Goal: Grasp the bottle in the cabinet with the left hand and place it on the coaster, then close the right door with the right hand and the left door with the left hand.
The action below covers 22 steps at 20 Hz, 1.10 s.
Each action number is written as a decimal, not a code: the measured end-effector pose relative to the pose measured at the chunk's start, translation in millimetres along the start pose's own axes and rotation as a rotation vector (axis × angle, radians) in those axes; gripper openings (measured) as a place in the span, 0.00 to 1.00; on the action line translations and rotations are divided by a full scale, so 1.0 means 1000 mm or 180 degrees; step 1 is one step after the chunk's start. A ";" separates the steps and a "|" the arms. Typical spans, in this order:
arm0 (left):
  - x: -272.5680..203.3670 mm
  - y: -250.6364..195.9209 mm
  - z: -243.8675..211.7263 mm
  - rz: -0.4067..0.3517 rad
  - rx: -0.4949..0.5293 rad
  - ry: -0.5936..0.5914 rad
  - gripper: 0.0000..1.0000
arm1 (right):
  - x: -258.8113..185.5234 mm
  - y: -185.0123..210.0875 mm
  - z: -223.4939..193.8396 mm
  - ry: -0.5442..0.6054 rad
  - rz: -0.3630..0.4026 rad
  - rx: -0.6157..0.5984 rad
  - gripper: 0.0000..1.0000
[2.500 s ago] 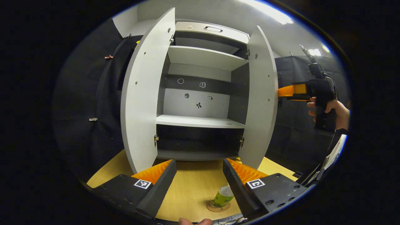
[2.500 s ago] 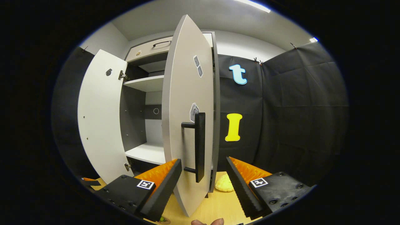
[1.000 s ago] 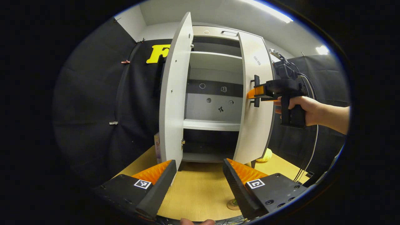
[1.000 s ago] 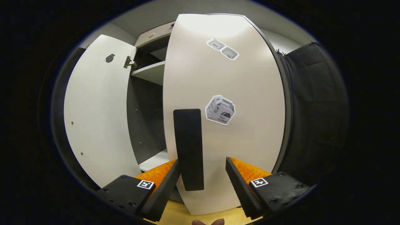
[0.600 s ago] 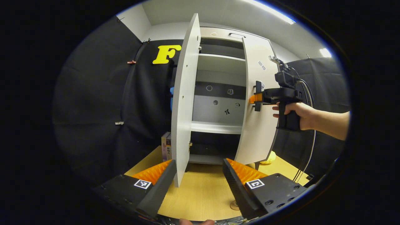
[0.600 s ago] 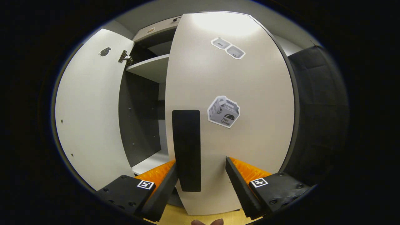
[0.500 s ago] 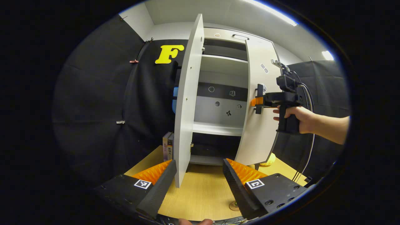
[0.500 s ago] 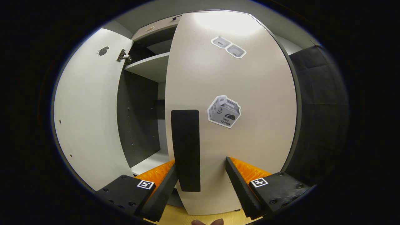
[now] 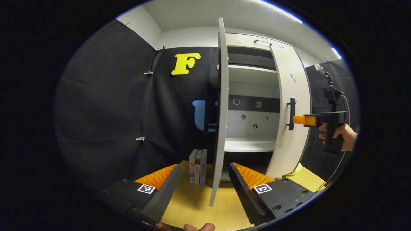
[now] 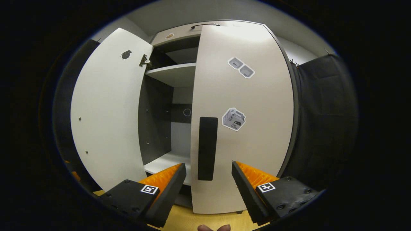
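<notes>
Since the earlier frames the right door [image 10: 244,122] has swung nearly flat against the cabinet [image 9: 253,96] front and the right gripper [image 10: 207,179] has backed off from it, while the left gripper [image 9: 204,179] has shifted toward the outer side of the left door [image 9: 220,112]. Seen in the left gripper view, the left door stands edge-on, a tall upright slab running from 12 o'clock down to 6 o'clock and passing straight between the spread jaws, which are wide open and hold nothing. Its free front edge faces the camera, with its outer face to the 9 o'clock side and the open shelves to the 3 o'clock side, so I judge that a push toward 3 o'clock on that outer face is what closing it calls for. The left gripper is clearly the nearer one to this door. In that same view the right gripper [image 9: 300,120], held in a hand [image 9: 340,136], sits at 3 o'clock just clear of the right door's black handle [image 9: 291,114]. In the right gripper view that handle [image 10: 207,147] stands upright above the gap between the jaws, which are also wide open and empty, not touching it. A row of books [image 9: 198,165] stands on the worktop [image 9: 196,205] beside the cabinet at about 7 o'clock of the door's foot. Where the bottle and coaster now lie cannot be told from these views.
</notes>
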<state>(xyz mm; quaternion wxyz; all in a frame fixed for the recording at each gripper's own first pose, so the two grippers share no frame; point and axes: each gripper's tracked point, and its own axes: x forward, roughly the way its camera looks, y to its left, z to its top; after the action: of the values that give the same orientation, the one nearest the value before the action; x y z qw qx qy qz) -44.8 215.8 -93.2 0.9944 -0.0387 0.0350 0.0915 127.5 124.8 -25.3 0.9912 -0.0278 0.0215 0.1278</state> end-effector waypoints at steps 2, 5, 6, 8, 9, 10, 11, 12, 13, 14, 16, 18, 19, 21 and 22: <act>0.013 0.016 0.015 0.0107 -0.0019 -0.0059 0.95 | -0.023 0.008 0.002 -0.0024 0.0063 -0.0038 0.95; 0.035 0.025 0.037 0.0136 -0.0142 -0.0123 0.95 | -0.053 0.015 0.003 -0.0023 0.0122 -0.0042 0.95; 0.042 0.024 0.042 0.0117 -0.0144 -0.0157 0.95 | -0.062 0.013 0.002 -0.0015 0.0121 -0.0048 0.95; 0.053 0.026 0.054 0.0107 -0.0094 -0.0235 0.95 | -0.077 0.007 0.000 -0.0008 0.0080 -0.0048 0.98; 0.059 0.026 0.057 0.0117 -0.0059 -0.0242 0.95 | -0.083 0.004 -0.002 0.0008 0.0061 -0.0037 0.98; 0.064 0.025 0.057 0.0123 -0.0033 -0.0239 0.95 | -0.087 -0.001 -0.007 0.0048 0.0045 -0.0023 0.98; 0.067 0.022 0.054 0.0111 -0.0016 -0.0212 0.95 | -0.092 -0.007 -0.010 0.0090 0.0021 -0.0003 0.97; 0.070 0.017 0.051 0.0069 -0.0009 -0.0184 0.95 | -0.098 -0.013 -0.014 0.0123 -0.0014 0.0025 0.98; 0.069 0.014 0.050 0.0077 -0.0001 -0.0185 0.95 | -0.104 -0.020 -0.017 0.0147 -0.0052 0.0062 0.98; 0.070 0.014 0.051 0.0083 0.0002 -0.0198 0.94 | -0.110 -0.028 -0.021 0.0164 -0.0100 0.0110 0.98; 0.069 0.008 0.049 0.0037 -0.0046 -0.0179 0.96 | -0.120 -0.041 -0.026 0.0191 -0.0171 0.0167 0.98; 0.068 -0.001 0.048 -0.0023 -0.0149 -0.0131 0.94 | -0.128 -0.056 -0.032 0.0235 -0.0240 0.0194 0.97; 0.068 -0.008 0.046 -0.0048 -0.0188 -0.0115 0.94 | -0.130 -0.063 -0.034 0.0249 -0.0264 0.0214 0.98; 0.065 -0.029 0.045 -0.0123 -0.0217 -0.0091 0.94 | -0.135 -0.077 -0.033 0.0243 -0.0326 0.0268 0.98; 0.065 -0.041 0.045 -0.0163 -0.0218 -0.0084 0.94 | -0.135 -0.083 -0.033 0.0234 -0.0345 0.0299 0.98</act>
<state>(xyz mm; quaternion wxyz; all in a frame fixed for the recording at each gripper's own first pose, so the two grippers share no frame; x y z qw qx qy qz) 29.1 190.8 -50.3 0.9949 -0.0724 0.0177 0.0677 16.4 8.8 -47.3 0.9954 0.0130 0.0623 0.0717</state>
